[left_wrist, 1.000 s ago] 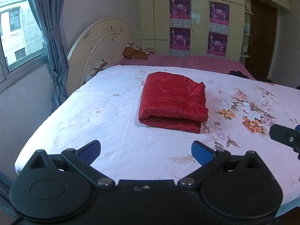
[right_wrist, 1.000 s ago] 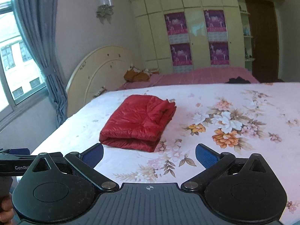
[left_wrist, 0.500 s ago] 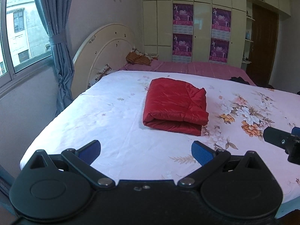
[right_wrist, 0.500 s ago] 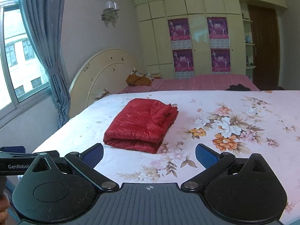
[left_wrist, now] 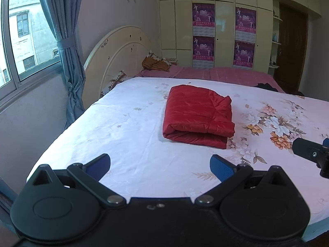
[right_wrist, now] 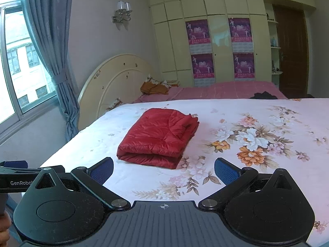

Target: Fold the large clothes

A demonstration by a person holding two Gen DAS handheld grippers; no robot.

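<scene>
One garment in play: red puffer jacket (left_wrist: 197,115), lying on the bed (left_wrist: 127,135) as a compact rectangle, layers stacked, folded edge facing the tongs. It sits ahead of both, well clear of either. Left tongs (left_wrist: 160,163) spread, empty. Right tongs (right_wrist: 163,169) spread, empty. Judgement: folding looks finished; at most some squaring of the loose far corner remains.

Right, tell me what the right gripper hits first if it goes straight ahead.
Most likely the folded red jacket, lying slightly left of the open right gripper, which may first graze the floral bedsheet; depth is unclear.
</scene>
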